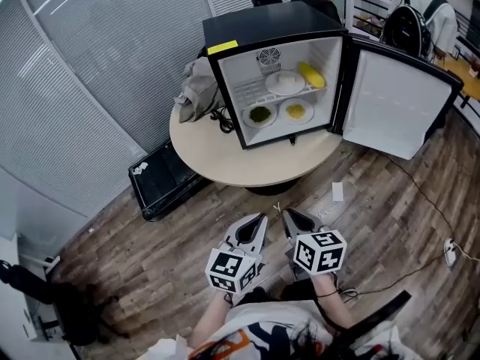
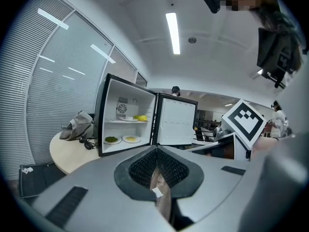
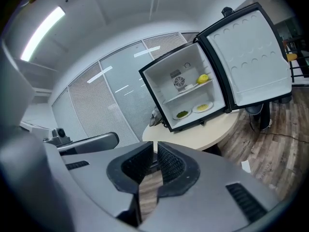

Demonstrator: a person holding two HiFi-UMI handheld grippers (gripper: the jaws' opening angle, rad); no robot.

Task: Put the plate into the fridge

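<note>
The left gripper [image 1: 262,217] has its jaws pressed together at the tips, with nothing caught between them. The right gripper [image 1: 286,212] has its jaws drawn in to a thin slit and is likewise empty. The two sit side by side, close together and aimed the same way, above a wooden floor [image 1: 150,261].

A little ahead of the right jaws and slightly to their right, a scrap of white paper [image 1: 337,192] lies on the floor. Further ahead stands a round tabletop [image 1: 225,156]. The fridge [image 1: 262,25] stands on it, well apart from both jaws, with its open front turned toward them. Its door [image 1: 394,103] is swung out to the jaws' right.

The white plate [image 1: 285,82] rests inside on the upper wire shelf, with a yellow item [image 1: 312,74] just beside it on the right. Below, on the fridge's floor, a plate with green food [image 1: 259,114] lies to the left and a plate with yellow food [image 1: 296,111] to the right.

Left of the fridge, a grey cloth [image 1: 196,88] is heaped against its side, and a black cable [image 1: 223,118] lies nearer the jaws. Ahead and well off to the jaws' left, a black case [image 1: 161,178] lies on the floor by the tabletop's edge.
</note>
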